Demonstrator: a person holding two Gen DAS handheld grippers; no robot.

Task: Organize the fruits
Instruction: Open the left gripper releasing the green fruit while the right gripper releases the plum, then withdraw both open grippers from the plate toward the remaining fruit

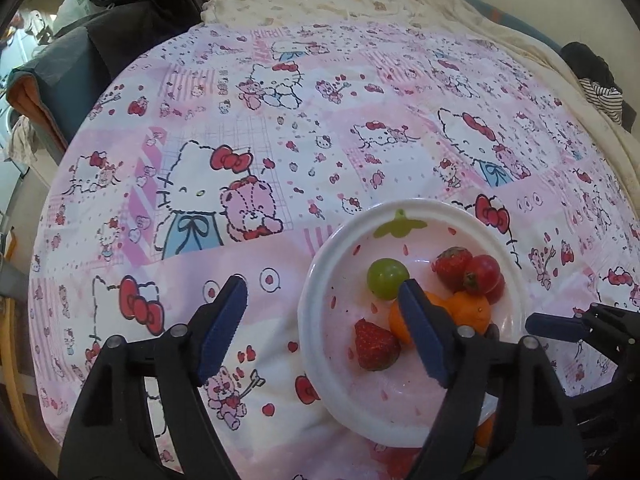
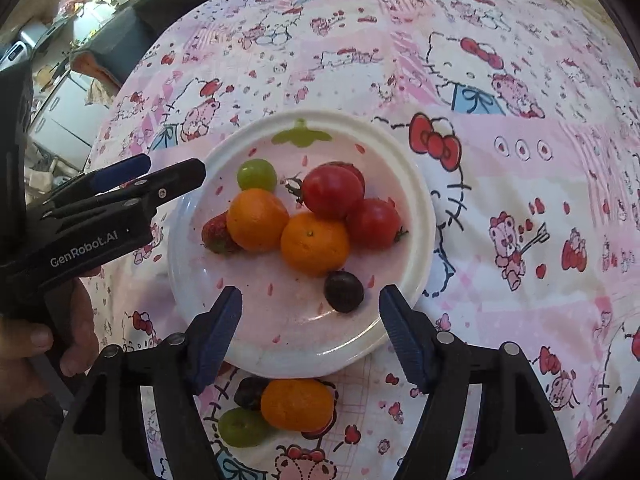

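Bedsheet (image 2: 520,184): dark grape (image 2: 344,291) between right gripper (image 2: 310,312) fingers

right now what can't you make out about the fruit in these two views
- Left wrist view: the two small oranges sit partly behind the left gripper's open jaws.
- Right wrist view: a red strawberry is half hidden behind an orange.
- Right wrist view: the dark grape on the cloth below the white round plate is mostly covered by a loose orange.

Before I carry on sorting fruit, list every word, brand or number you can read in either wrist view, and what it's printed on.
"GenRobot.AI": white lettering on the black body of the left gripper, seen in the right wrist view.
Pink lettering on the cartoon-cat bedsheet: too blurred to read.
White letters at the lower right edge of the left wrist view: cut off, unreadable.
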